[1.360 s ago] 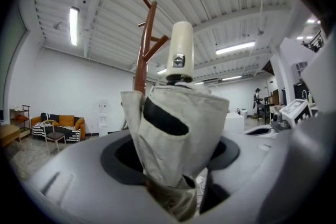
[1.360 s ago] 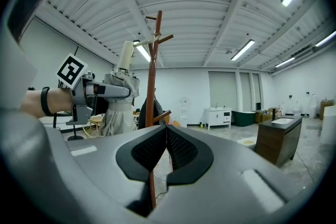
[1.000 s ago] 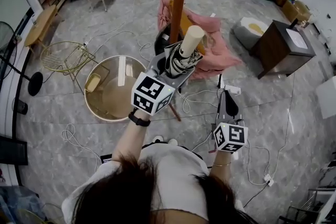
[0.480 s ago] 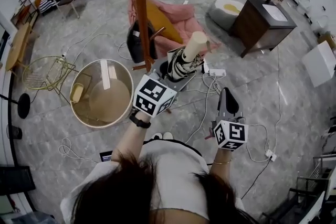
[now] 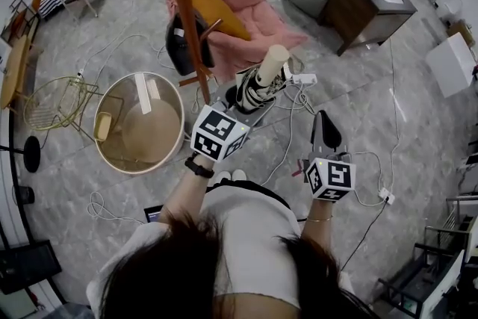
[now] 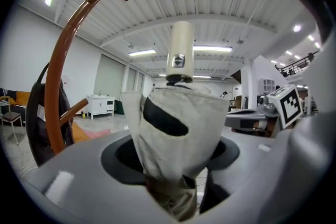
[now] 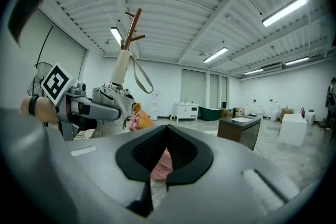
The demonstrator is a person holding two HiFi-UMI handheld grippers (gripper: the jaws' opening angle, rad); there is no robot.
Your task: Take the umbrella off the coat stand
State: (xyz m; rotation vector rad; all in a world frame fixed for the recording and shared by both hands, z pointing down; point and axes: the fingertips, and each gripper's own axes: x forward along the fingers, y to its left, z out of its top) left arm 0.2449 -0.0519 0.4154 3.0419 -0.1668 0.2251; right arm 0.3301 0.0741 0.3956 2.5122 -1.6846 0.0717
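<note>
While the left gripper (image 5: 245,105) has its jaws clamped partway open on the folded umbrella (image 6: 176,134), the umbrella's long axis stands near upright, handle (image 5: 272,60) topmost, already clear of the stand (image 5: 187,19) to its left. The right gripper (image 5: 324,129), jaws together and empty, lies farther off.

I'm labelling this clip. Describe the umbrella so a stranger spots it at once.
Start at the tall brown coat stand. Right of its foot, the left tool grips the umbrella: folded, black-and-white, its cream cylindrical handle up, unlike the pink fabric heap behind.
</note>
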